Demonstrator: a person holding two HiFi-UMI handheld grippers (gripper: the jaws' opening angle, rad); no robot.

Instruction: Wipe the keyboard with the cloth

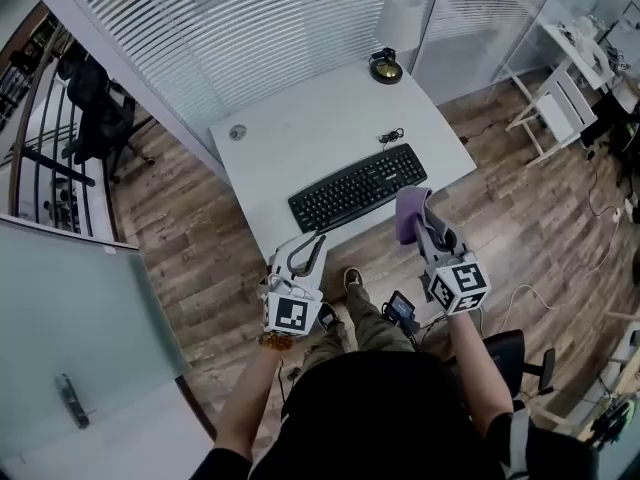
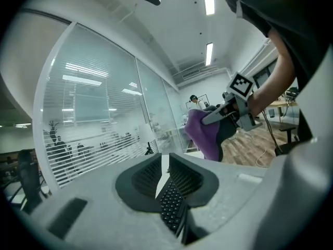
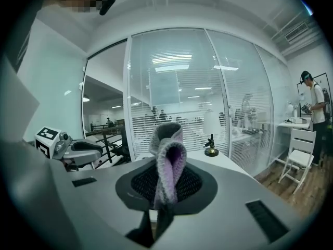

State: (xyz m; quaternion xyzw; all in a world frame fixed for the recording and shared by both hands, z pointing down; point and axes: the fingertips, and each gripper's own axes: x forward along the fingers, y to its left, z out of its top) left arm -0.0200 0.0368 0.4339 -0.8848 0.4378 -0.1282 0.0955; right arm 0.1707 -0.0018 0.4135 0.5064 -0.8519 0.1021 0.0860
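Observation:
A black keyboard [image 1: 357, 186] lies slantwise on the white desk [image 1: 300, 118]. My right gripper [image 1: 425, 208] hangs over the desk's near edge, by the keyboard's right end, shut on a purple-and-grey cloth [image 1: 410, 214]. In the right gripper view the folded cloth [image 3: 167, 160] stands up between the pads. My left gripper [image 1: 316, 240] is just off the desk's front edge, shut with nothing in it. Between its closed pads, the left gripper view shows the keyboard [image 2: 173, 204], and beyond it the cloth [image 2: 202, 134].
A small lamp [image 1: 386, 66] stands at the desk's far corner, with a round grey disc [image 1: 237, 132] at the left and a black cable bundle [image 1: 390, 136] behind the keyboard. Glass walls with blinds run behind the desk. A white chair [image 1: 555, 108] stands at the right.

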